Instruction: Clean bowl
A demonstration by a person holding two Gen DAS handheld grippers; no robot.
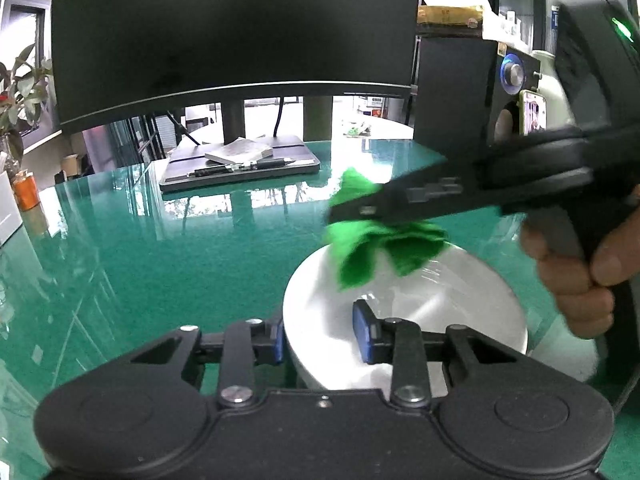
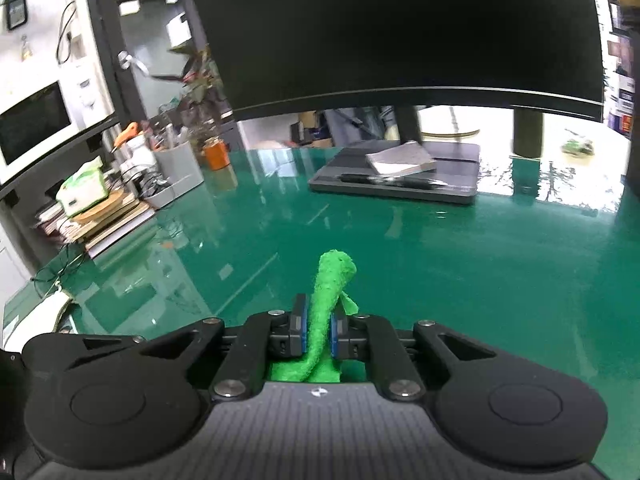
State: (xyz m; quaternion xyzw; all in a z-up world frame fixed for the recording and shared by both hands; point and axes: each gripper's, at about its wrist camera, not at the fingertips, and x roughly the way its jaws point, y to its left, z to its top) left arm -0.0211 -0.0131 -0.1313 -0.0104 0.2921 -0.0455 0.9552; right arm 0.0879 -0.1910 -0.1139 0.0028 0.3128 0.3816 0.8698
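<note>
Right gripper (image 2: pixel 319 332): jaws closed on a green cloth (image 2: pixel 326 312), whose rolled end stands up between the blue pads (image 2: pixel 335 334). In the left wrist view the same gripper reaches in from the right, gripped by the person's hand (image 1: pixel 576 276), with the cloth hanging over the far rim of the white bowl (image 1: pixel 404 316) (contact with the bowl's inner surface cannot be confirmed owing to blur). Left gripper (image 1: pixel 320 338): jaws straddling the bowl's near rim, one pad outside, one inside, pinching the wall. The bowl rests on a glossy green table (image 1: pixel 180 248), before a dark monitor (image 1: pixel 236 28).
</note>
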